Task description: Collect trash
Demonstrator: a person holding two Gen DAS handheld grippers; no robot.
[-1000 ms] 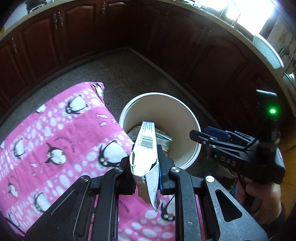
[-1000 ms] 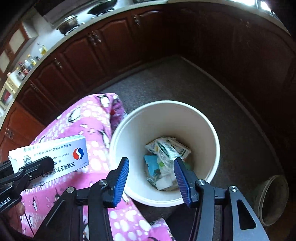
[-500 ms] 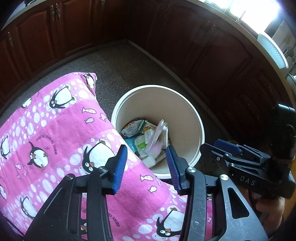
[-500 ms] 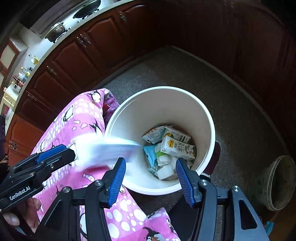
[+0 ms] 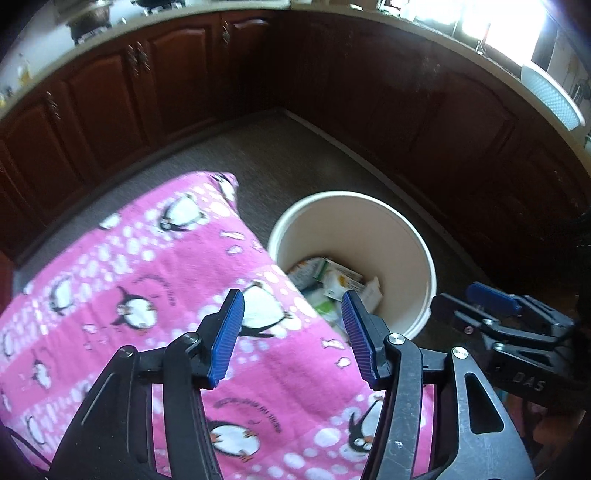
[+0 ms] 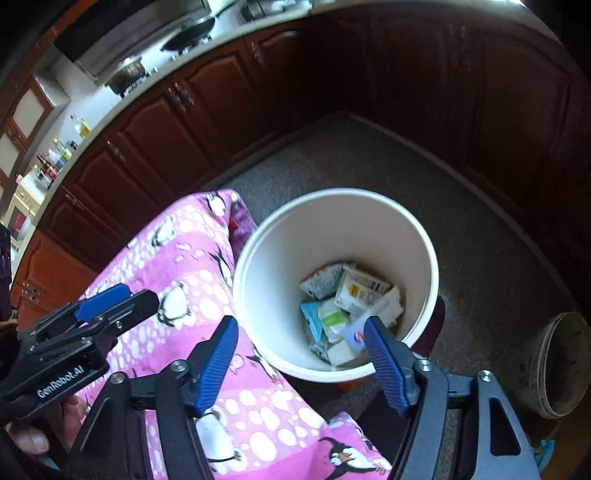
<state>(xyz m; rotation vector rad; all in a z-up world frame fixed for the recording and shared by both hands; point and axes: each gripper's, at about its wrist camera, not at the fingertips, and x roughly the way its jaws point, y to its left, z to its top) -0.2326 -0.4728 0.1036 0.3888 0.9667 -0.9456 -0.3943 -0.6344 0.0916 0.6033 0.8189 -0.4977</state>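
Note:
A white bucket [image 5: 351, 206] [image 6: 332, 195] stands on the floor beside a pink penguin blanket [image 5: 147, 277] [image 6: 192, 266]. Inside it lie cartons and packets of trash [image 5: 332, 280] [image 6: 351, 291], among them a pale box with a red-and-blue logo [image 6: 354, 334]. My left gripper [image 5: 291, 299] hangs over the blanket's edge by the bucket, its jaws opening with nothing between them; the right wrist view shows it at the left [image 6: 129, 299]. Over the bucket's near rim, my right gripper [image 6: 301, 325] holds nothing and its jaws are also opening. It shows at the right in the left wrist view [image 5: 461, 301].
Dark wooden cabinets [image 6: 207, 110] ring the grey carpeted floor [image 6: 480, 236]. A worn, dirty pail [image 6: 561, 365] stands on the floor at the right. A counter with a stove and pans [image 6: 184, 33] runs above the cabinets. A person's hand [image 6: 29, 439] holds the left gripper.
The left gripper let go of the white box, which fell into the bucket, and its jaws spread. It drew back over the blanket. The right gripper's jaws widened.

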